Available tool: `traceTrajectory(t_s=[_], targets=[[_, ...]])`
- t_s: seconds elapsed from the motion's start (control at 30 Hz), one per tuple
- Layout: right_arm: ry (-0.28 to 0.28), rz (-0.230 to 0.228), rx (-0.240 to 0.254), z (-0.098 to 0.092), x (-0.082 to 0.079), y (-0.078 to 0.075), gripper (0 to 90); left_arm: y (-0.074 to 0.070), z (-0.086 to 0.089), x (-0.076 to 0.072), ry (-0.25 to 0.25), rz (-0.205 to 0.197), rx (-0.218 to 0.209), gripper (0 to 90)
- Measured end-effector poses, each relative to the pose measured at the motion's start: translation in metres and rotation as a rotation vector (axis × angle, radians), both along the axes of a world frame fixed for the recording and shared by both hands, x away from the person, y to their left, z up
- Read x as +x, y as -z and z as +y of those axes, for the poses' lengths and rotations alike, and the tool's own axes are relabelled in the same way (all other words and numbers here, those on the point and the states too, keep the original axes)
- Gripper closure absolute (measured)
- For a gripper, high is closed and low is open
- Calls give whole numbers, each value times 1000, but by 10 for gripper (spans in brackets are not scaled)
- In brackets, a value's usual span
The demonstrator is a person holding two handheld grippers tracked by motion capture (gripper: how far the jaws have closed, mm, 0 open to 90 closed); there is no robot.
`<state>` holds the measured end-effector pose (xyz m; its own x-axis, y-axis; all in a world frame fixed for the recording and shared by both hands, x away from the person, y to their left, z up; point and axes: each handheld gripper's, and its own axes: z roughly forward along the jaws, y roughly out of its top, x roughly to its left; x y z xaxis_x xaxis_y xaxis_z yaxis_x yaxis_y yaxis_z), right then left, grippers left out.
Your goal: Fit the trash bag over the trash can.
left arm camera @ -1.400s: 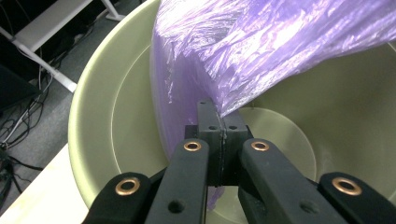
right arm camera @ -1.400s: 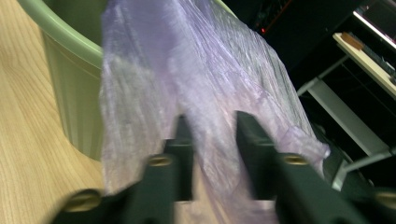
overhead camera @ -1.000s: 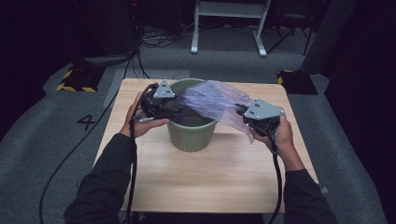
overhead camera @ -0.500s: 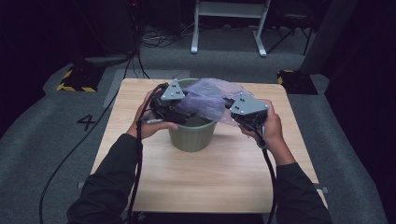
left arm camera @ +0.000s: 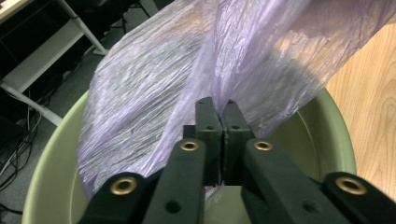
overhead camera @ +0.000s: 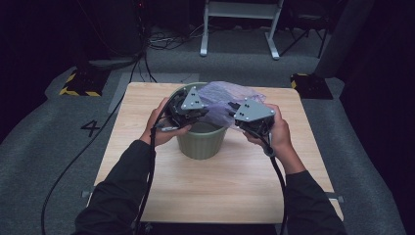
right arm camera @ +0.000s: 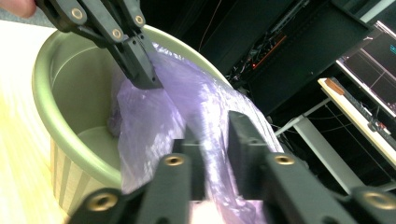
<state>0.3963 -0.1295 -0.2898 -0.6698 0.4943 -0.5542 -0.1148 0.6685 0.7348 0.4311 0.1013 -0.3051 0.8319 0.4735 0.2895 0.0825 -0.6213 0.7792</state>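
A green ribbed bin stands on the wooden table, with a thin purple plastic bag draped over its far rim and hanging into it. My left gripper is over the bin's mouth, shut on a pinched fold of the bag. My right gripper hovers at the bin's right rim, its jaws apart with bag film lying between them. In the high view the left gripper and the right gripper nearly meet over the bin. The right gripper view also catches the left gripper.
Bare tabletop surrounds the bin on the near side and both flanks. Beyond the table are grey carpet, a white metal stand, trailing cables and yellow-black striped blocks.
Both grippers have closed in toward each other over the bin. The right one carried the stretched bag leftward from the table's right side, and the bag now bunches over the bin.
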Motion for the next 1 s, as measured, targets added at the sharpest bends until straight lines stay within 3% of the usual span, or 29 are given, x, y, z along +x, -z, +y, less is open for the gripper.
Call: traceTrajectory(t_s=[0.2, 0.33, 0.6, 0.83, 1.0], targets=[[44, 38, 75, -9, 1, 2, 410, 3, 12, 3, -37, 15, -19, 895], [37, 57, 153, -22, -4, 4, 331, 6, 18, 2, -46, 21, -20, 895], [44, 72, 271, -53, -19, 15, 308, 8, 36, 2, -62, 32, -61, 894], [-18, 132, 282, -53, -30, 33, 305, 9, 46, 0, -73, 32, -85, 892], [-57, 154, 268, -44, -32, 44, 299, 10, 49, -3, -79, 20, -74, 888]])
